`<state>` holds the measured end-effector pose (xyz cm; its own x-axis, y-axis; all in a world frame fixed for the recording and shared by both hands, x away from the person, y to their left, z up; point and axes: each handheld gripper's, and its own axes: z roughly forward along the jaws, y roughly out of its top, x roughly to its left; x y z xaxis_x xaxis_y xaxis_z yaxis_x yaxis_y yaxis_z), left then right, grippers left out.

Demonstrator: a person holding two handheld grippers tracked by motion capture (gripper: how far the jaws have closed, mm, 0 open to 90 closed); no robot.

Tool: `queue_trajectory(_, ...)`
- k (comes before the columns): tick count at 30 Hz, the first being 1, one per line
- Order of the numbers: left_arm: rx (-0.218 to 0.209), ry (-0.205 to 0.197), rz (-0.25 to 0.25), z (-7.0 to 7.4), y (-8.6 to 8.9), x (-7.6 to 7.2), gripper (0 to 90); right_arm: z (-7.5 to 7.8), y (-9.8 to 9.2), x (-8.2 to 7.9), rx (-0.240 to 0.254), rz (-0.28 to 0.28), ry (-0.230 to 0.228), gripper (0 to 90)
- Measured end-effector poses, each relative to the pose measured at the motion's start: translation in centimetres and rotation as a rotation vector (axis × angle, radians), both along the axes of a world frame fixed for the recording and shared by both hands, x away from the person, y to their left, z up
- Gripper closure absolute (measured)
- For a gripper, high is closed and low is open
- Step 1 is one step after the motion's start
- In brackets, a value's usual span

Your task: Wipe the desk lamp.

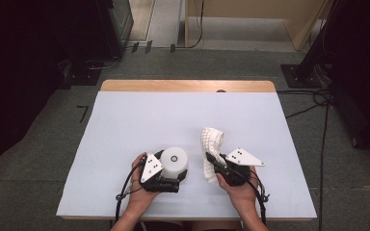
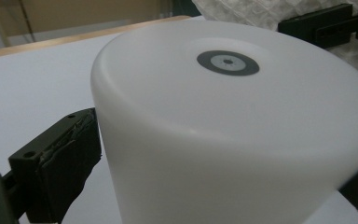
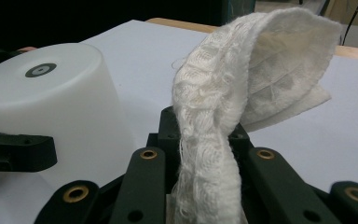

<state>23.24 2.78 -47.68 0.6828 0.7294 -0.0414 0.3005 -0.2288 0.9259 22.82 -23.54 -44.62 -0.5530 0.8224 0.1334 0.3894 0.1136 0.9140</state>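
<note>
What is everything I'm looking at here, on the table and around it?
white cylinder: one, milky white with a grey ring on top, near edge of the table, between the left gripper's jaws
cloth: one, white, woven, folded over, pinched in the right gripper
table: one, wooden edge, white sheet over it
cables: several, black, on the grey floor at right
left gripper: one, black, grey plate on top
right gripper: one, black, grey plate on top
hands: two, at the bottom
</note>
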Motion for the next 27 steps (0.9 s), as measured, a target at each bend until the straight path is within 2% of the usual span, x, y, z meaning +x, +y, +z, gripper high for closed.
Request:
queue_trajectory(2,0.007,0.009,0.036,0.0,-0.4,-0.3,0.3,0.0,0.1,0.0,0.002,0.004,0.006,75.7)
queue_trajectory(4,0.025,-0.011,0.057,0.2,-0.9,-0.6,7.2,-0.1,0.2,-0.1,-0.002,0.008,0.006,75.7)
queue_trajectory(5,0.04,-0.012,0.061,0.3,-1.0,-0.7,8.3,-0.2,0.3,-0.1,-0.001,0.008,0.009,75.7)
queue_trajectory(7,0.033,-0.007,0.054,0.4,-0.8,-0.6,8.5,-0.2,0.3,-0.1,-0.004,0.014,0.006,75.7)
queue_trajectory(10,0.007,0.002,0.018,0.6,-0.1,-0.2,8.7,0.1,0.5,-0.3,0.008,0.025,0.004,75.7)
queue_trajectory(14,-0.117,-0.006,-0.093,1.8,1.1,0.3,8.7,0.6,1.3,-0.7,0.026,0.064,-0.004,75.7)
queue_trajectory(18,-0.17,-0.024,-0.161,2.9,1.6,0.6,8.8,0.7,2.6,-1.1,0.008,0.116,-0.011,75.7)
queue_trajectory(22,-0.195,-0.007,-0.194,2.9,2.0,0.9,8.9,0.3,3.1,-1.1,-0.005,0.12,0.006,75.7)
queue_trajectory(24,-0.182,-0.003,-0.2,2.7,1.8,1.0,8.9,0.4,3.1,-1.1,-0.003,0.114,0.006,75.7)
queue_trajectory(27,-0.137,-0.007,-0.208,2.5,1.3,0.9,8.9,1.3,3.1,-1.4,0.013,0.109,-0.02,75.7)
